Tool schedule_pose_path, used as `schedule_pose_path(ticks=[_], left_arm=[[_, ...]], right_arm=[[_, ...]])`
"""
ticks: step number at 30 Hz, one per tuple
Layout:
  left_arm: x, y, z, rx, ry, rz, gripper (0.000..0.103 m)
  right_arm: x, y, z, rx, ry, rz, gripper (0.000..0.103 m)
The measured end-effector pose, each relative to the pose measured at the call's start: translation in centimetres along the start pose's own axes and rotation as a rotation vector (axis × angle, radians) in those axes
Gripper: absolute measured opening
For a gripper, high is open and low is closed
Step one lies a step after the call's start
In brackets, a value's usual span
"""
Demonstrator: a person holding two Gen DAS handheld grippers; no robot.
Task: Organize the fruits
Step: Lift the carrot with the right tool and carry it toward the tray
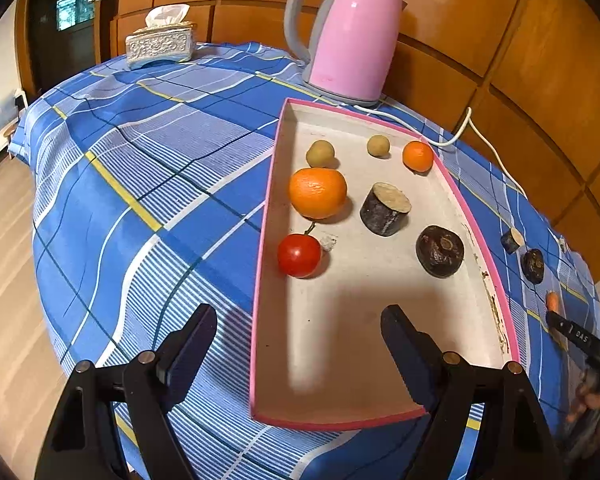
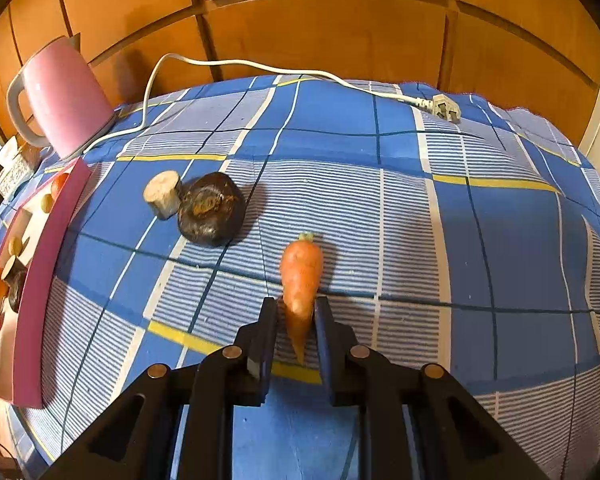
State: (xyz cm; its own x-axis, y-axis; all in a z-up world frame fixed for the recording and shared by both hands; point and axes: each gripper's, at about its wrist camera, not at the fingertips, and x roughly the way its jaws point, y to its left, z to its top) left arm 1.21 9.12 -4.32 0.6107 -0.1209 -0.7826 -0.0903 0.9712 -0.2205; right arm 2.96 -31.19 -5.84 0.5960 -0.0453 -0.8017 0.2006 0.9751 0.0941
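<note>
A pink-rimmed tray (image 1: 266, 216) lies on the blue checked cloth and holds a large orange (image 1: 317, 192), a small orange (image 1: 417, 155), a red tomato (image 1: 299, 255), two tan round fruits (image 1: 320, 153), a cut sugarcane piece (image 1: 385, 209) and a dark water chestnut (image 1: 439, 251). My left gripper (image 1: 300, 328) is open and empty above the tray's near end. My right gripper (image 2: 296, 314) is shut on a carrot (image 2: 302, 276), gripping its thin end just above the cloth. A dark water chestnut (image 2: 211, 214) and a cane piece (image 2: 163, 194) lie on the cloth to its left.
A pink kettle (image 1: 350, 36) stands behind the tray; its white cord (image 2: 260, 66) and plug (image 2: 444, 109) trail over the cloth. A tissue box (image 1: 160, 42) sits at the far left. Wooden panels back the table. The tray edge (image 2: 40, 280) shows left in the right wrist view.
</note>
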Motion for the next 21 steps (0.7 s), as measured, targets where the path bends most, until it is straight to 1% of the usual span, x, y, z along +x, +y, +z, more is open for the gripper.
schedule_pose_path(ticks=[4, 7, 8, 10, 12, 15, 18, 21], left_arm=[[-0.1, 0.0, -0.2, 0.001, -0.003, 0.004, 0.085], [-0.1, 0.2, -0.3, -0.003, -0.01, 0.013, 0.085], [-0.1, 0.2, -0.3, -0.006, -0.009, 0.016, 0.085], [0.0, 0.4, -0.3, -0.014, -0.007, 0.018, 0.085], [0.1, 0.6, -0.3, -0.022, -0.008, 0.021, 0.085], [0.3, 0.7, -0.3, -0.028, -0.002, 0.022, 0.085], [0.4, 0.8, -0.3, -0.029, 0.002, 0.02, 0.085], [0.5, 0.8, -0.3, -0.032, 0.003, 0.02, 0.085]], right_arm=[[-0.1, -0.4, -0.2, 0.024, 0.002, 0.024, 0.019], [-0.2, 0.3, -0.4, -0.005, -0.005, -0.012, 0.019], [-0.3, 0.5, -0.5, -0.014, -0.009, -0.019, 0.018], [-0.7, 0.9, -0.8, -0.022, -0.006, -0.019, 0.011], [-1.2, 1.2, -0.9, -0.016, 0.003, 0.009, 0.011], [-2.5, 2.7, -0.9, -0.05, -0.014, 0.051, 0.011], [-3.6, 5.2, -0.8, -0.098, -0.019, 0.121, 0.011], [-4.2, 8.6, -0.7, -0.168, -0.016, 0.208, 0.011]])
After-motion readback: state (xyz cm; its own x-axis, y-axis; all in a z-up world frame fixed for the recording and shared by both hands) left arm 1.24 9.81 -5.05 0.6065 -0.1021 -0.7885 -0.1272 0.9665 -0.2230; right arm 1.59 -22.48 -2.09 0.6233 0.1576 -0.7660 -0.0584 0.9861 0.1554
